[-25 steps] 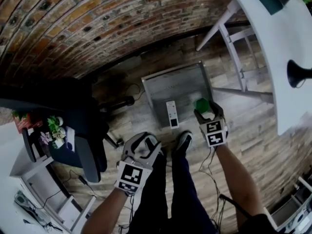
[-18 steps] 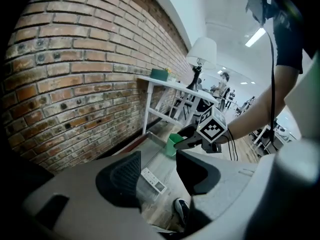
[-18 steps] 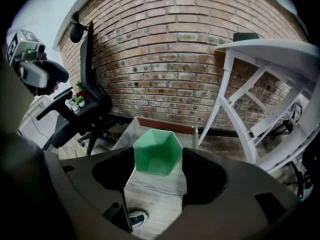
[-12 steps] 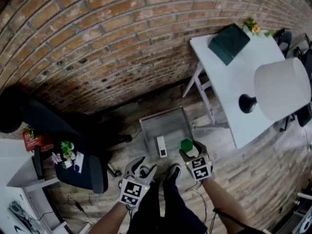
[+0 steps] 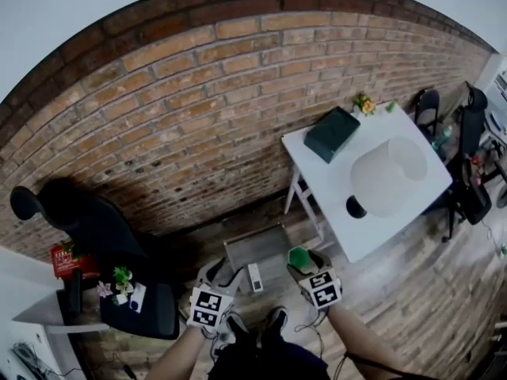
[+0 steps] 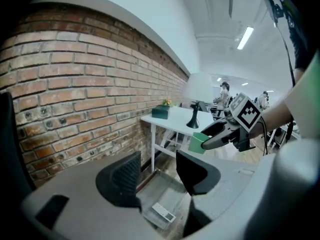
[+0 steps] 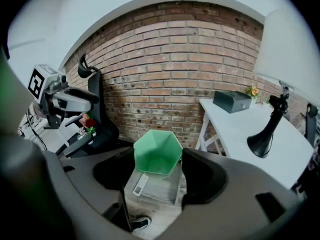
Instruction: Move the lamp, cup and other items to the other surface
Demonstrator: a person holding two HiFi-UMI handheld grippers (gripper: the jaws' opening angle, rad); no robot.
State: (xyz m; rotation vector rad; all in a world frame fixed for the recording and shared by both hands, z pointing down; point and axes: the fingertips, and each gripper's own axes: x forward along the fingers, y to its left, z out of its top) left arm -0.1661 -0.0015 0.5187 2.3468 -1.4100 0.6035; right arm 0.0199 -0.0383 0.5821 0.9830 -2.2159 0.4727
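Rising higher, right hand-held gripper [image 5: 303, 263] carries green cup [image 7: 156, 152].

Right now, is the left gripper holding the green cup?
No, the left gripper is open and empty; the right gripper holds the cup.

R gripper [image 7: 157, 160] is gripping green cup [image 7: 157, 149] btwn its jaws, over tray [image 7: 161, 189] on floor. Lamp [image 7: 267, 131] & dark box [image 7: 232, 101] are sitting on white table [image 7: 235, 126] at right, brick wall [image 7: 170, 59] far behind.
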